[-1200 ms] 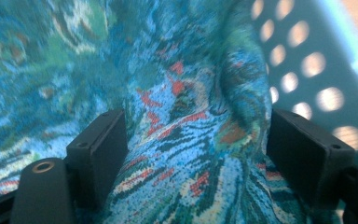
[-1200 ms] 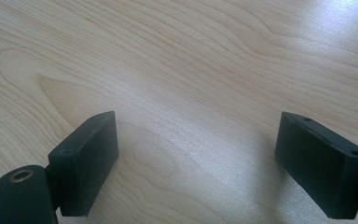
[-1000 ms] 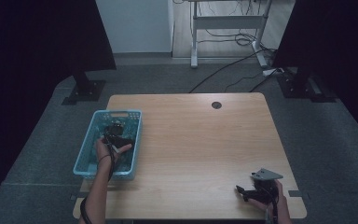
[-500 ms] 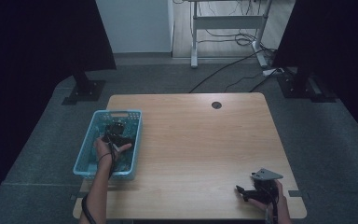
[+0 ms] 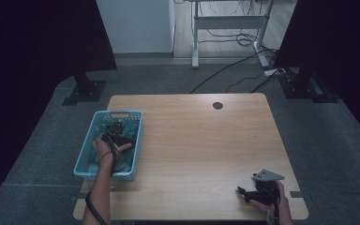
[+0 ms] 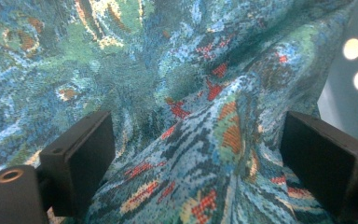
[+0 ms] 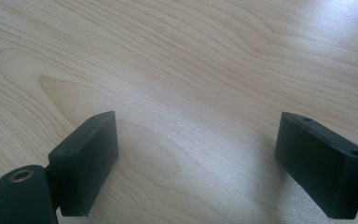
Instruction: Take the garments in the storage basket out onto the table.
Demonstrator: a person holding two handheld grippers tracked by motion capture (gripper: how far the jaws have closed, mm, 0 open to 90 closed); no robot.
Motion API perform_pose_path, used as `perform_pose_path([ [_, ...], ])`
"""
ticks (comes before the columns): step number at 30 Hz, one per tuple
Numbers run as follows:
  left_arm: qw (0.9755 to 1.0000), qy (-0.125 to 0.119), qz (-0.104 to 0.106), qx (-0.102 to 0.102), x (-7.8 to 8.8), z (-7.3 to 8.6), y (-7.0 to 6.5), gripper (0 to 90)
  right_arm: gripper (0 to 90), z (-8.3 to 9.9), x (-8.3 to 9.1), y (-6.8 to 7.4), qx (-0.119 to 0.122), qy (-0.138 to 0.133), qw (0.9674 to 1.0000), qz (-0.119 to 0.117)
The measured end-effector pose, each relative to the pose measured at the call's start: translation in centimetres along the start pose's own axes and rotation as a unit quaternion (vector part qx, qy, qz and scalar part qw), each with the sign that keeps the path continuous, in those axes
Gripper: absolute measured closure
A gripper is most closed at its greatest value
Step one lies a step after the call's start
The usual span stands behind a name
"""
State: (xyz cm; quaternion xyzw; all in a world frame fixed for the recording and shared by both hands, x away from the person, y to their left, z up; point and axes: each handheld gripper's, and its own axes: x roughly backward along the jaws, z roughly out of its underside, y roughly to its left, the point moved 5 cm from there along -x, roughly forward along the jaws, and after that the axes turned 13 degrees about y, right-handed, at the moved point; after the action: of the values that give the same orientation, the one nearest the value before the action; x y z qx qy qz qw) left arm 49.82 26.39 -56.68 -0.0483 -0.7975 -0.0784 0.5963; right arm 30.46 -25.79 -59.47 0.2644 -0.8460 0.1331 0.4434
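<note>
A light blue plastic basket [image 5: 84,154] stands on the table's left side and holds a blue-green patterned cloth [image 6: 186,88] with red and orange flecks. My left gripper [image 5: 115,136] reaches down into the basket; in the left gripper view its jaws stand open, wide apart, with a raised fold of the cloth between them [image 6: 198,158]. My right gripper [image 5: 255,190] rests near the table's front right corner. Its jaws are open over bare wood [image 7: 191,93], with nothing between them.
The wooden table [image 5: 201,140] has a round cable hole [image 5: 217,105] at its far middle. The basket's perforated wall [image 6: 354,70] shows to the right of the cloth. Black stands [image 5: 86,89] and cables [image 5: 234,75] lie on the grey floor beyond the table.
</note>
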Motion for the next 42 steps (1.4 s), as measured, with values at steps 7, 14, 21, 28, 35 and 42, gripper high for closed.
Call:
perform_pose_path([
  [7, 0.9998, -0.004, 0.02, -0.001, 0.1, 0.1, 0.2, 19.1, 12.8, 0.0, 0.0, 0.0, 0.0, 0.0, 1.0, 0.0],
  [14, 0.9992, -0.012, 0.034, -0.016, 0.6, 0.3, 0.1, 45.0, 12.8, 0.0, 0.0, 0.0, 0.0, 0.0, 1.0, 0.0],
  [21, 0.9994, -0.01, 0.031, -0.012, 0.8, 0.3, 0.3, 58.1, 12.8, 0.0, 0.0, 0.0, 0.0, 0.0, 1.0, 0.0],
  [28, 0.9995, -0.011, 0.028, -0.01, 0.8, 0.2, 0.4, 62.5, 12.8, 0.0, 0.0, 0.0, 0.0, 0.0, 1.0, 0.0],
  [35, 0.9989, 0.008, 0.023, -0.039, 1.1, 0.1, 0.0, 75.9, 12.8, 0.0, 0.0, 0.0, 0.0, 0.0, 1.0, 0.0],
  [42, 0.997, 0.025, 0.021, -0.07, 2.1, 0.2, 0.1, 81.7, 12.8, 0.1, 0.0, 0.0, 0.001, 0.0, 1.0, 0.0],
])
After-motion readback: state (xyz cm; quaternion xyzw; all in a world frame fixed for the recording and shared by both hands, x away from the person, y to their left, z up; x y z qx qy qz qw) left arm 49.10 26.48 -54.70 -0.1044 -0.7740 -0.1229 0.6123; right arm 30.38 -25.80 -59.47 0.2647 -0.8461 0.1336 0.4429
